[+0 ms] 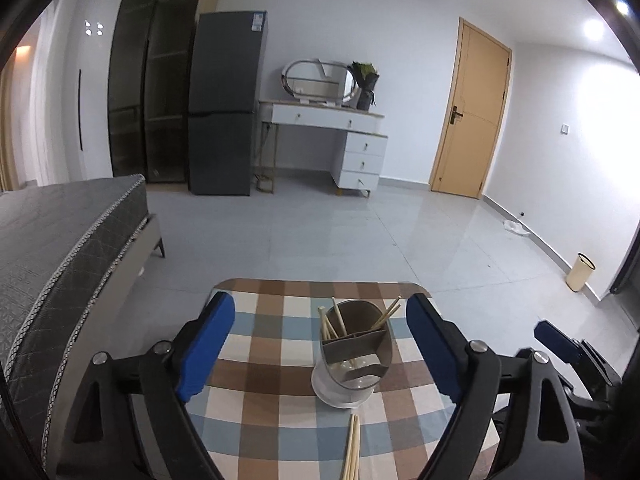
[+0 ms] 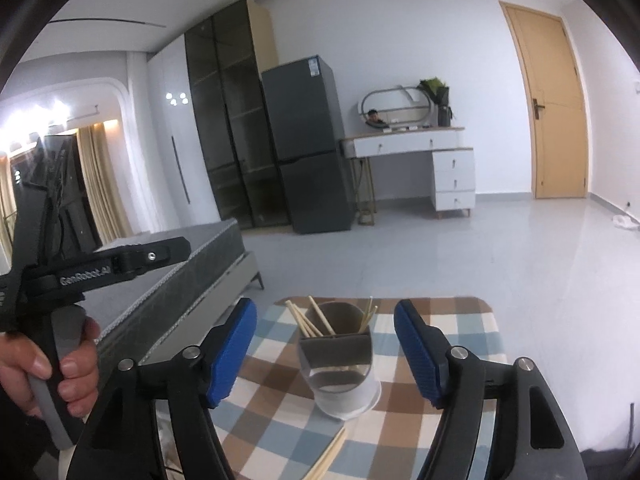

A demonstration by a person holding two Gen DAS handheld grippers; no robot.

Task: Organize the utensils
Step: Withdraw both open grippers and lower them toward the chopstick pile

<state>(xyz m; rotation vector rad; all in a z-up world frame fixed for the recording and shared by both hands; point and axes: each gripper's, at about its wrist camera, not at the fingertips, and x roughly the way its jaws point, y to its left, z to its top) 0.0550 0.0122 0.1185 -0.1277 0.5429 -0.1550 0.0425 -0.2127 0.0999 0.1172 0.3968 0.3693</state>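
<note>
A grey and clear utensil holder (image 1: 352, 360) (image 2: 340, 360) stands upright on a small table with a checked cloth (image 1: 260, 420) (image 2: 472, 320). Several wooden chopsticks (image 1: 332, 324) (image 2: 308, 320) stick out of its compartments. More loose chopsticks (image 1: 352, 448) (image 2: 332, 456) lie flat on the cloth just in front of it. My left gripper (image 1: 320, 300) is open, its blue pads wide to either side of the holder and not touching it. My right gripper (image 2: 325, 305) is open too, framing the holder with nothing gripped. A hand (image 2: 48, 364) holds the left gripper's handle.
A grey bed (image 1: 60, 240) lies close to the table's left side. Across the tiled floor stand a dark fridge (image 1: 228, 104), a white dresser with a mirror (image 1: 352, 144) and a wooden door (image 1: 472, 116). A cream bin (image 1: 580, 272) sits by the right wall.
</note>
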